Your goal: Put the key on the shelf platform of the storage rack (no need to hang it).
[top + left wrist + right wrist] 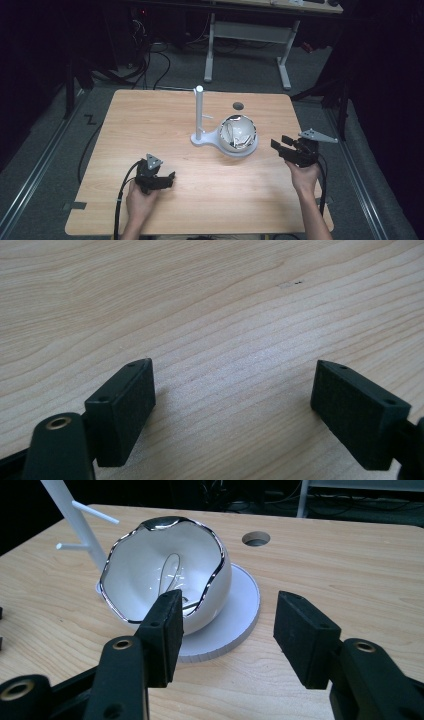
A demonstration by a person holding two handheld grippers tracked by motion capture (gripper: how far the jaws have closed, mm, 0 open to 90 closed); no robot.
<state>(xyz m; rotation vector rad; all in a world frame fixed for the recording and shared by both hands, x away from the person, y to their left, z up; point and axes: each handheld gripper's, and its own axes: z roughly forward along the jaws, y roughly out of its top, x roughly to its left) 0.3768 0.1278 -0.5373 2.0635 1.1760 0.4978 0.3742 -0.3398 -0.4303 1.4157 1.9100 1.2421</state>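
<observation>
Nearest the person, the left gripper [167,180] rested low over the bare wood at the near left of the bench [150,115], its jaws spread wide with nothing between them; its own view looked down on wood grain alone. It sat well apart from the work.

Farther in and to the right, the right gripper [280,144] was held just beside the stand, its jaws likewise spread wide and empty, pointing left toward the bowl [238,132]. In the right gripper view that white bowl [165,575], with its wavy silver rim, sat tilted on the round white base [235,617], its mouth turned toward the jaws, and something thin and looped lay inside, too faint to name. The bowl lay straight ahead of the right jaws and slightly to their left, so the right hand [304,176] was plainly the nearer one for a grasp at the rim.

Beyond the bowl rose the white post [199,112] with short pegs, and farther still a round hole [238,106] in the bench.
</observation>
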